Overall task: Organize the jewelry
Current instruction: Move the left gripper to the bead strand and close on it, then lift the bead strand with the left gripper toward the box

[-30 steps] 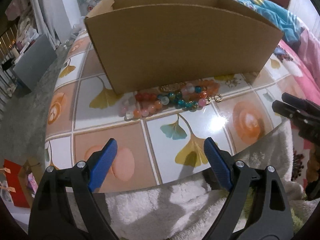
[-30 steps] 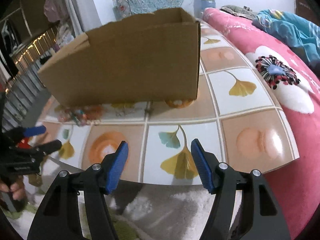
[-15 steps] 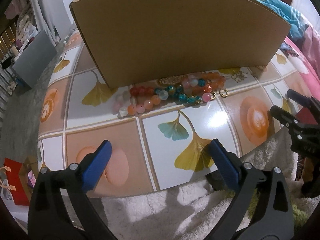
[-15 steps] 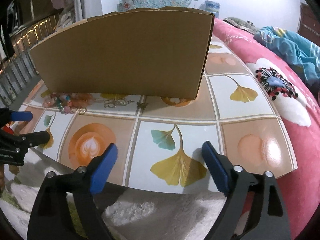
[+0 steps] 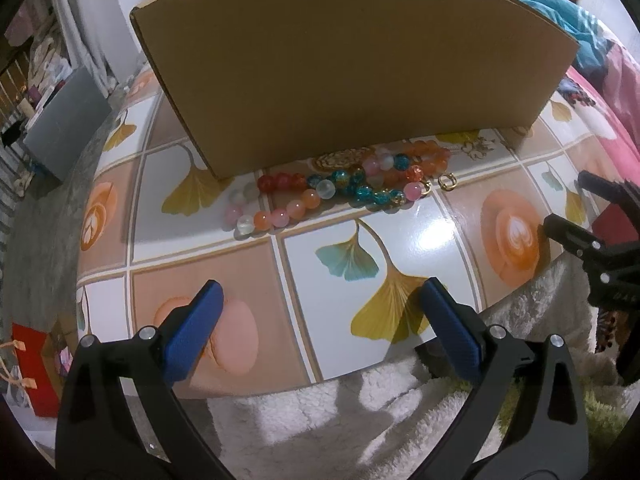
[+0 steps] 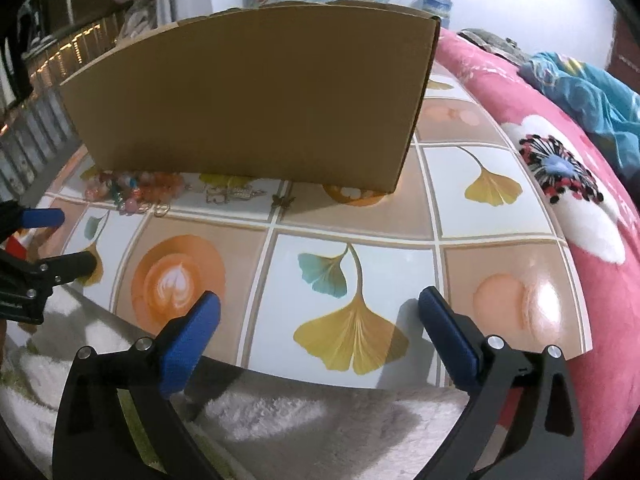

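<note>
Bedroom clutter sat behind a glossy tiled desk (image 5: 208, 264) printed with ginkgo leaves; pink floral bedding (image 6: 560, 184) ran along its right side. A tall cardboard box (image 5: 352, 68) stood on the far half.

Jewelry lay in a row tight against the box's near wall. From the left: a pale pink, white and orange bead bracelet (image 5: 276, 210), a teal and amber bead strand (image 5: 360, 188) overlapping it, an orange bead bracelet (image 5: 428, 158), small gold rings (image 5: 446, 181), then gold filigree pieces (image 6: 230, 194) and a tiny butterfly charm (image 6: 282, 200).

Left tool (image 5: 320, 320) was released, nothing between its blue pads; its jaws had just been opening. Right tool (image 6: 318, 326) the same, wide and empty, also just opened.

Risks, my read:
- strands overlapped, so pinching one would likely drag its neighbour
- round beads on slick tile could roll or slip out of the pads
- box wall was right behind, little room for the far finger
- rings and charm were thin and flat, easy to miss or flick off the desk
</note>
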Available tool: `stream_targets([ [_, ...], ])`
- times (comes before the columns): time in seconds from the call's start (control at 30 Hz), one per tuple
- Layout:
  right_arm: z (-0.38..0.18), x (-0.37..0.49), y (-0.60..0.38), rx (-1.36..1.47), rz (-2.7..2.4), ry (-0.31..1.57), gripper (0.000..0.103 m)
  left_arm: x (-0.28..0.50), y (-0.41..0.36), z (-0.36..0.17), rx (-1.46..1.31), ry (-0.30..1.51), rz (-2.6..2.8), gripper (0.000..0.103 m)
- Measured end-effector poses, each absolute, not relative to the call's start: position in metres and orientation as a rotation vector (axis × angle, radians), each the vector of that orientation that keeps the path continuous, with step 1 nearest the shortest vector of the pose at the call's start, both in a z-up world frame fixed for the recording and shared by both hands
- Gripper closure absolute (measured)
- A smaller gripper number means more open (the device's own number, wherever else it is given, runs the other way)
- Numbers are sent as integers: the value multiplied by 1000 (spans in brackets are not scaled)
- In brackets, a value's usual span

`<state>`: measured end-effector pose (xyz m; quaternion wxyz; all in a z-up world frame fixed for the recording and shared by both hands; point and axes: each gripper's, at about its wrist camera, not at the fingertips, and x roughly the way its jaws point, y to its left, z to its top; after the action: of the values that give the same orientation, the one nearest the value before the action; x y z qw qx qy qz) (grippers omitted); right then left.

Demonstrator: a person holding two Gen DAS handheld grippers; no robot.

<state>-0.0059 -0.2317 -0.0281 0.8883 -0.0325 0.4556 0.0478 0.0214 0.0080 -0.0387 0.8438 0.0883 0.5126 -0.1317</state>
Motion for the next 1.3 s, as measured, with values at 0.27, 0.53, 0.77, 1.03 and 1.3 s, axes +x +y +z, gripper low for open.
stream_targets([
  [0.27,4,-15,-239,71,177,836,7,10,25,-23,136,962,-358,8],
  [0.53,12,-2,-202,100,355,802,29,14,20,-11,230,883,-398,51],
  [0.77,8,-1,-184,97,393,821,31,34,5,-17,322,903,-427,63],
  [1.03,8,-2,-186,110,390,829,33,44,2,-23,352,910,-460,93],
  [1.3,8,-4,-195,132,387,818,35,17,13,-4,300,875,-538,94],
])
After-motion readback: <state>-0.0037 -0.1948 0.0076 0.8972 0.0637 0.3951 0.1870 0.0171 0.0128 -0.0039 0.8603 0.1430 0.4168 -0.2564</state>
